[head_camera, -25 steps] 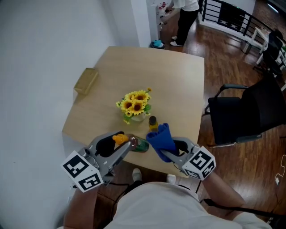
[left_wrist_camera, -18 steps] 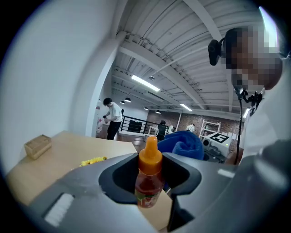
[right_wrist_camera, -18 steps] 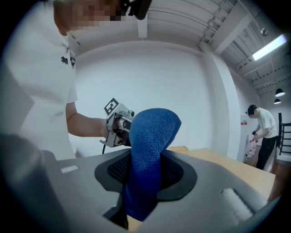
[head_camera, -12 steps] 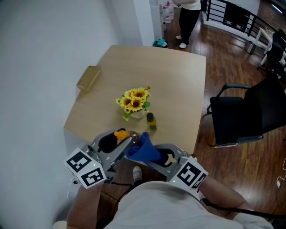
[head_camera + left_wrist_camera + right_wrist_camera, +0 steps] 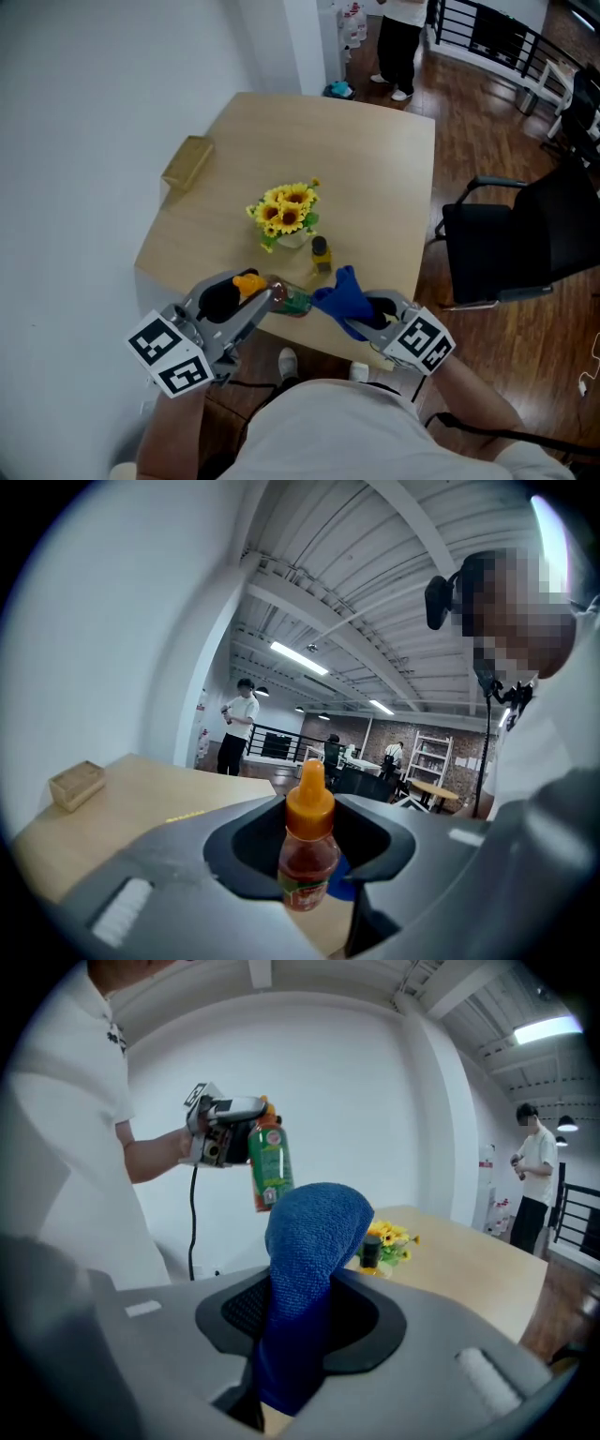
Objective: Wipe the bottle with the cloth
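Cloth, clenched in right tool, has been drawn back off bottle and now sits just beside it, so one wipe pass is judged finished. Bottle is gripped by left tool at lower centre, over near worktop edge. Its long axis is near upright, orange cap up.

The left gripper and right gripper are grey with black padded hollows, each bearing a white cube with black square markers. A black cable runs from the left one. The person wears a white short-sleeved shirt.
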Tool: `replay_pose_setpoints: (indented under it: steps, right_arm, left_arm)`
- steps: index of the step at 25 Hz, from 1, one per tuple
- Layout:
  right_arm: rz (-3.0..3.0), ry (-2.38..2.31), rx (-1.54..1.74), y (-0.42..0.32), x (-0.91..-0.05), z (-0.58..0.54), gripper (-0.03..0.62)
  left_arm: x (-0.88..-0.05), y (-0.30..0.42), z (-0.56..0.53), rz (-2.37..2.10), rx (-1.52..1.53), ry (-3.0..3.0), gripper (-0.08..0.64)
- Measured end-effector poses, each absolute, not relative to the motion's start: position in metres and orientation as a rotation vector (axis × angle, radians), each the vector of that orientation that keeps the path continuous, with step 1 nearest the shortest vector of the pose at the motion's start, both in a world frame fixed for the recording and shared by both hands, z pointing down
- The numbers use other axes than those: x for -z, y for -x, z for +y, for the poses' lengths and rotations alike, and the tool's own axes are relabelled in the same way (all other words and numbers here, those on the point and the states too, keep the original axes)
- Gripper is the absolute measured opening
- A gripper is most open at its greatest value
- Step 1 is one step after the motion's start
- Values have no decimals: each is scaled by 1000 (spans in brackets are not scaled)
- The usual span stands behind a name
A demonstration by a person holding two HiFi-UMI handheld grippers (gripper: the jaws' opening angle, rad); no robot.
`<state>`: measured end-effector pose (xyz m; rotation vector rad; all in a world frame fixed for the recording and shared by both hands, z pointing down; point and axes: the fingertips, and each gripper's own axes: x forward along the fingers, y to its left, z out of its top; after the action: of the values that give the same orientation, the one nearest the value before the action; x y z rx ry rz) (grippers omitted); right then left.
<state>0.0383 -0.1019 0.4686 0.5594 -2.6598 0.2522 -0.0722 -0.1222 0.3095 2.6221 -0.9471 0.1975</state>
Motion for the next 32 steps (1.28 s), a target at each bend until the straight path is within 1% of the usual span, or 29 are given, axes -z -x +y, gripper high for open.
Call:
replay_pose_setpoints:
  steps: [4,8,10,12,15,23,26,28,32]
  right_arm:
    - [-2742,-641,-143,-33,-408,-130,146]
    - [-2870,-571,17,6,-335,-130,146]
    - [-2911,-527,41,26,-316,-125,146]
    - [-2906,-504,35,41,-316,-124,146]
    - [-2882,-512,-39,51,-338,-123,146]
    - [-2725,-519,-363,60,-454,-116,146]
    - [-2669,-551,-421,57,-479,-111,146]
    - [-2683,-623,-421,52,-467,-113,146]
    - [-2820,-729,-270,51,-387,-108,146]
  left_arm:
    - [-314,74,-117,-909,-237,-2649,158]
    - [-322,74,-110,-851,-265,-2664,158]
    - [-323,75,-105,-822,-269,-2670,158]
    - [-323,77,-101,-798,-262,-2676,158]
    - [-320,84,-97,-775,-242,-2685,158]
    - [-302,108,-93,-744,-170,-2702,159]
    - [-299,115,-96,-749,-169,-2713,158]
    - [-300,121,-99,-758,-171,-2714,160]
    - [-306,129,-105,-766,-184,-2712,158]
